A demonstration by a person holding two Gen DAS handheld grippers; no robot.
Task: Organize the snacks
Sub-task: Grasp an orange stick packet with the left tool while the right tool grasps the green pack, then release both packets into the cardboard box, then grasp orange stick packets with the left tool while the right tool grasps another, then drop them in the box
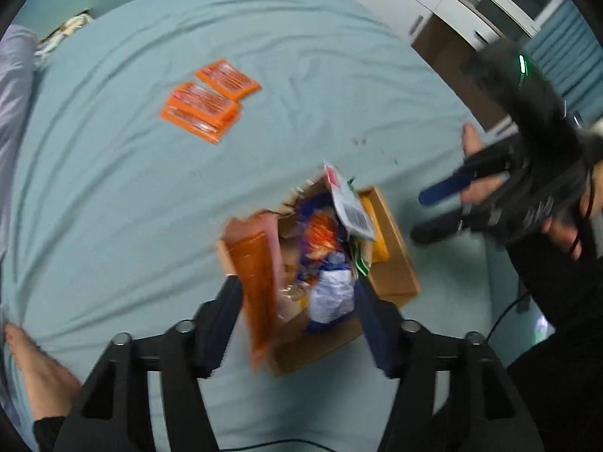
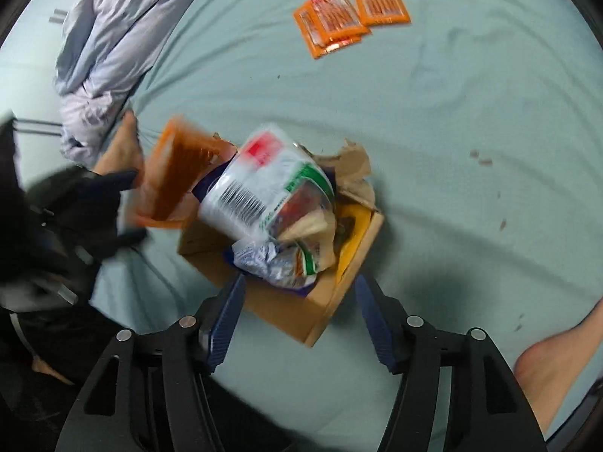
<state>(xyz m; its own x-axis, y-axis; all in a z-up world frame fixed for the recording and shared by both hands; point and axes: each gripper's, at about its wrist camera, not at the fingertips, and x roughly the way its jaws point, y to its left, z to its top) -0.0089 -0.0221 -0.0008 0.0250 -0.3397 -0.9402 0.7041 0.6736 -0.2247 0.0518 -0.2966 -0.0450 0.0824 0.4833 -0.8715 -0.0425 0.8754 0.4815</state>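
A brown cardboard box (image 1: 392,263) (image 2: 286,309) full of mixed snack bags sits on the teal bedsheet. A white bag with a barcode (image 1: 352,207) (image 2: 260,188) sticks out on top. An orange packet (image 1: 258,282) (image 2: 177,173) leans at the box's left edge, blurred. My left gripper (image 1: 297,316) is open just above the box, its fingers either side of the packet and a crumpled white-blue bag (image 1: 331,293). It shows in the right wrist view (image 2: 128,207) beside the orange packet. My right gripper (image 2: 297,312) (image 1: 426,214) is open and empty above the box.
Three orange packets (image 1: 209,100) (image 2: 346,15) lie together on the far sheet. A lilac quilt (image 2: 109,45) is bunched at the bed's left. Bare feet (image 1: 34,369) (image 2: 557,361) rest on the sheet. White cabinets (image 1: 414,3) stand beyond the bed.
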